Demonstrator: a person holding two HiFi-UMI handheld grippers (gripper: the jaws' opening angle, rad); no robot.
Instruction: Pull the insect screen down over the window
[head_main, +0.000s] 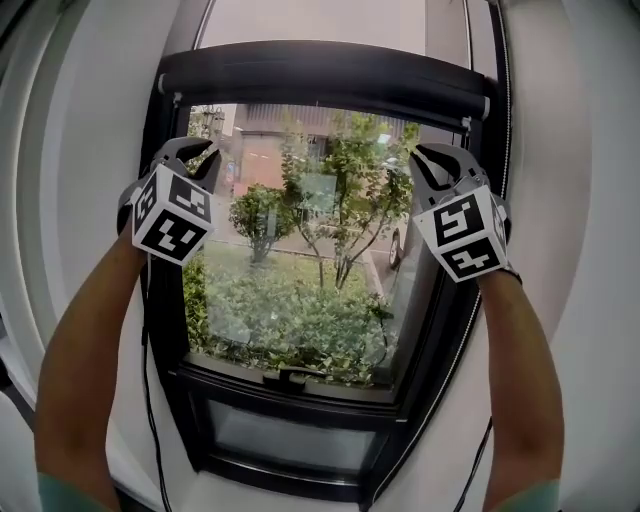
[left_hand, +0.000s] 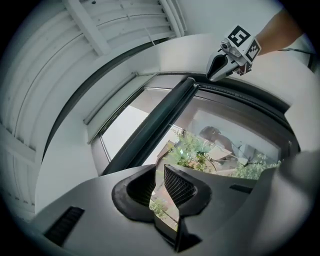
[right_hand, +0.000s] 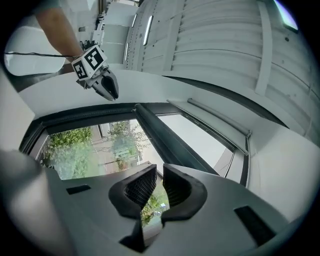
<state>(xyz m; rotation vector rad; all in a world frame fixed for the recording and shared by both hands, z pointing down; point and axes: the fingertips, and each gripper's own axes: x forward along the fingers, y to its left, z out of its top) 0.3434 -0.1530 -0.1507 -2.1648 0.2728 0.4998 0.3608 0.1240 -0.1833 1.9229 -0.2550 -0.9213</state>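
Black rolled-up insect screen (head_main: 320, 75) is noted at the top of the window (head_main: 300, 270), left gripper (head_main: 196, 150) and right gripper (head_main: 435, 153) being held just below its ends, jaws barely parted and empty, presumably so that it can be gripped evenly.

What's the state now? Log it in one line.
insect screen: rolled up, untouched | left gripper: raised, fingers slightly apart, empty | right gripper: same

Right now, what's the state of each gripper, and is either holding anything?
Left gripper: slightly open, holding nothing.
Right gripper: slightly open, holding nothing.
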